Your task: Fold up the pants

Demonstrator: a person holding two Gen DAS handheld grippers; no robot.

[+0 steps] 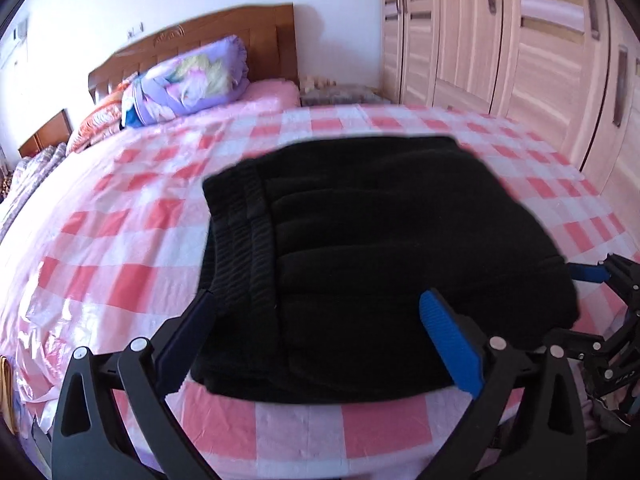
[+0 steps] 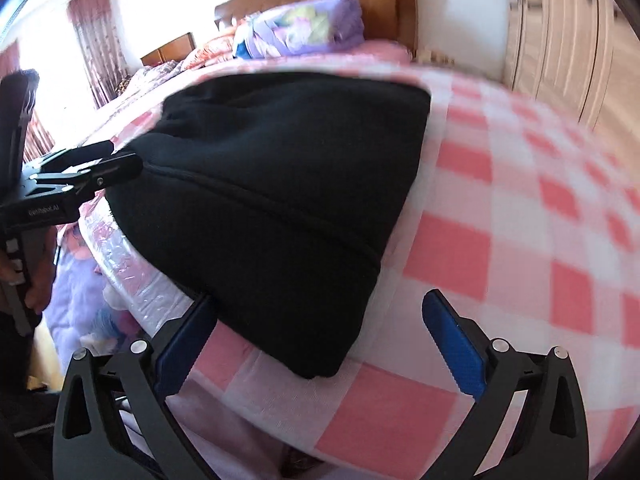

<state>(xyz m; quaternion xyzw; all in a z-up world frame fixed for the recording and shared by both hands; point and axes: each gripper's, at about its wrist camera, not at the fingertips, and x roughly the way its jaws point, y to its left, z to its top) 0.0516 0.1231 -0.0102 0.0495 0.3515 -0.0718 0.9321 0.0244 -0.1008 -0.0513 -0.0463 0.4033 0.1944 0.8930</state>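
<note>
- Bed [image 1: 120,216]: fills most of both views, covered by a pink-and-white checked sheet, with a wooden headboard [image 1: 224,36] at the far end.
- Wardrobe [image 1: 520,48]: light wood doors along the right side of the room, beyond the bed's right edge.
- Pants [image 1: 384,248]: black, folded into a compact, roughly square stack, lying flat on the sheet at the near edge of the bed. The ribbed waistband [image 1: 248,236] runs along the left side of the stack in the left wrist view.
- Quilt [image 1: 188,80]: purple, rolled up, resting at the far end of the bed against the headboard.
- Left gripper [image 1: 320,340]: jaws spread wide and holding nothing, one blue pad at each side of the stack's near left part; contact with the cloth cannot be confirmed.
- Right gripper [image 2: 320,340]: jaws spread wide and holding nothing, set at the near right corner of the stack. The left pad sits at the cloth's edge; the right pad is over bare sheet.
</note>
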